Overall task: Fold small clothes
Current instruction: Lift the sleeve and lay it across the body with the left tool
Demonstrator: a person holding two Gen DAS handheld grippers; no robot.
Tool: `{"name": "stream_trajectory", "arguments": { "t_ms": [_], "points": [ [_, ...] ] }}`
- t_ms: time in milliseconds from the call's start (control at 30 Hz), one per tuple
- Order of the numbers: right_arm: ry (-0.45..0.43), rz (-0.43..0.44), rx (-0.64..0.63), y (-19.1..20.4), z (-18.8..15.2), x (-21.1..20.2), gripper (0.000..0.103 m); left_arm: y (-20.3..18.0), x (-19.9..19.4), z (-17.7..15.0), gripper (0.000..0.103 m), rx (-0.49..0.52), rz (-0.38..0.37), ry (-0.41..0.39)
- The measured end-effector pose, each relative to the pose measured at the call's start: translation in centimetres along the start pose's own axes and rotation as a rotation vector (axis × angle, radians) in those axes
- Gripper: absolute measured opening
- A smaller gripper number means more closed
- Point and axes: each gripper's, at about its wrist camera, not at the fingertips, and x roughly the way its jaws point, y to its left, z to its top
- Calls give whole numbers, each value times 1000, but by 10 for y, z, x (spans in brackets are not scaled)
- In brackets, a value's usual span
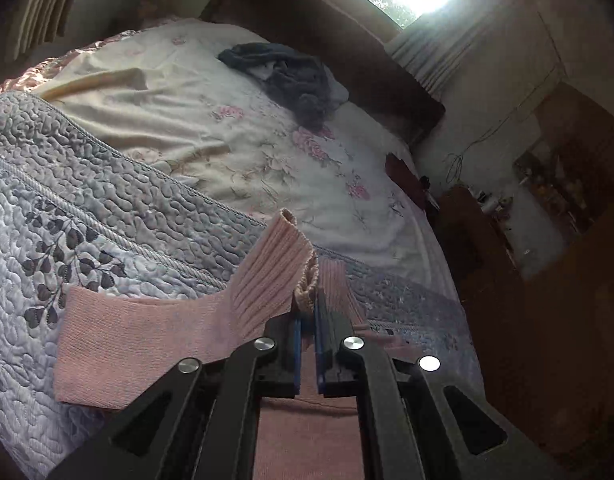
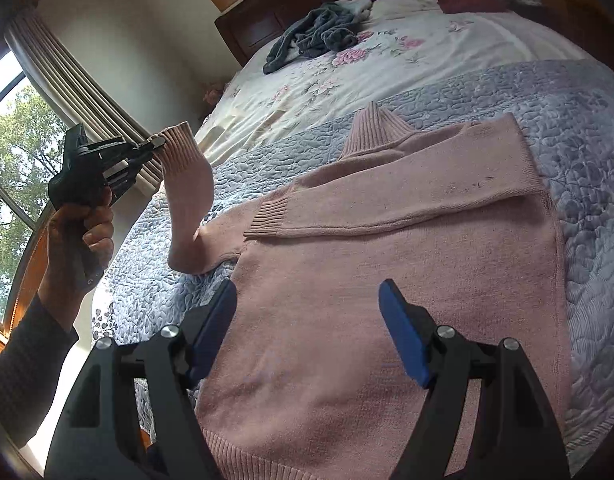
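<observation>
Left gripper (image 2: pixel 159 143): it is held up high, off to the side of the bed. Its jaws are pinched tight on the cuff of one sleeve (image 2: pixel 187 196).
Hand (image 2: pixel 81 236): a hand in a dark sleeve grips the handle from below.
Right gripper (image 2: pixel 307 332): it hangs low over the bottom part of the pink sweater (image 2: pixel 367 300). Its jaws are wide apart and hold nothing.
Sweater: it lies flat on the gray quilt (image 2: pixel 547 120), just past the right gripper. The other sleeve is folded across the chest.
Hard to see: the left wrist view shows only the cuff (image 1: pixel 275 276) and part of the sweater; the gripper (image 1: pixel 307 320) hides the pinch.
Only one view shows: the right wrist view shows the whole sweater.
Far off: a dark pile of clothes (image 2: pixel 315 36) sits on the flowered sheet.
</observation>
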Motion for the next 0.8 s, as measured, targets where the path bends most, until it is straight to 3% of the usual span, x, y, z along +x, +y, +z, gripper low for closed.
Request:
{"name": "stream_trajectory", "arguments": {
  "t_ms": [267, 333, 367, 433, 500, 567, 667, 800],
  "points": [
    [69, 8, 59, -39, 16, 26, 75, -33, 116, -71, 5, 45, -66, 185],
    [98, 46, 101, -48, 30, 40, 77, -29, 141, -89, 9, 33, -98, 248],
    [119, 74, 123, -51, 38, 48, 78, -26, 147, -98, 17, 20, -100, 258],
    [162, 142, 187, -59, 58, 69, 78, -13, 140, -114, 30, -45, -152, 225],
    [213, 218, 265, -68, 79, 98, 78, 6, 115, -128, 54, -137, -226, 140],
    [266, 266, 314, -72, 97, 130, 75, 20, 88, -143, 59, -149, -239, 58],
    [384, 270, 388, -80, 115, 188, 71, 34, 64, -159, 62, -125, -238, 4],
    [487, 143, 369, -88, 121, 237, 69, 44, 50, -151, 63, -143, -315, -23]
  ]
}}
